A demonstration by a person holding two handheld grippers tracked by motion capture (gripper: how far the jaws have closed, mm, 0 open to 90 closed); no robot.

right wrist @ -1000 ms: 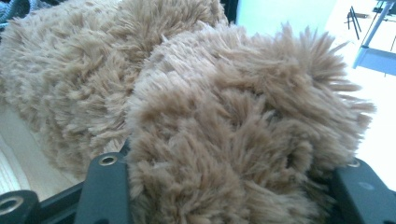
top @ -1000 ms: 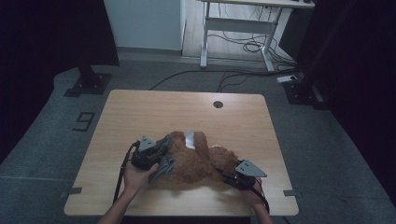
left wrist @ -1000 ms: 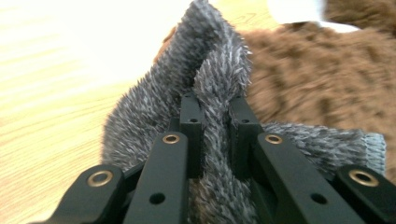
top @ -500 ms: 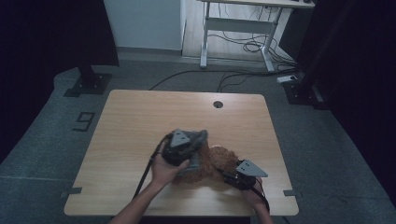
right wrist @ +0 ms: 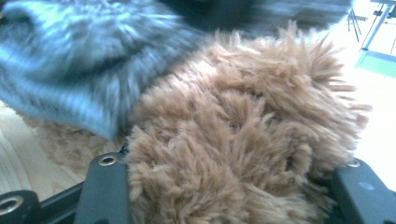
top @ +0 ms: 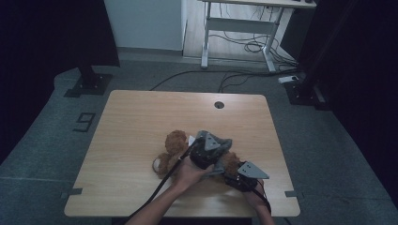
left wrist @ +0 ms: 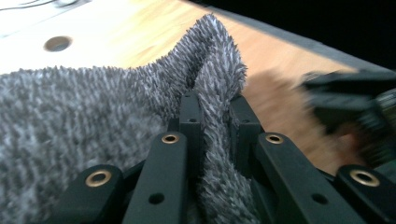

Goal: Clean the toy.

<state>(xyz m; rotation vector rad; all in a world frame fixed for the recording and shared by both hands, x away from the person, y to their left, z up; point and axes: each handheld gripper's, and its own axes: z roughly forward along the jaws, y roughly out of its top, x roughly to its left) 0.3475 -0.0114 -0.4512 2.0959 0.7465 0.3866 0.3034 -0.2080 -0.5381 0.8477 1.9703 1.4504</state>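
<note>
A brown plush bear (top: 172, 144) lies on the wooden table (top: 136, 117), toward its near side. A grey fuzzy cloth (top: 224, 144) covers the bear's right part. My left gripper (top: 206, 149) hovers over the bear's middle, shut on a fold of the grey cloth (left wrist: 212, 107). In the left gripper view that fold stands up between the jaws, with brown fur (left wrist: 275, 105) behind it. My right gripper (top: 244, 177) sits at the bear's right end near the table's front edge. Its jaws hold a thick tuft of brown plush (right wrist: 233, 149), under the grey cloth (right wrist: 70, 70).
A round cable hole (top: 219, 104) marks the far middle of the table. Beyond the table stand a white desk frame (top: 234, 33) with cables on the floor, and black stand bases at left (top: 89, 84) and right (top: 305, 91).
My left gripper has swept from the bear's left side to the right across it, taking the grey cloth along. The bear's head now lies bare at the left. My right gripper has stayed put.
</note>
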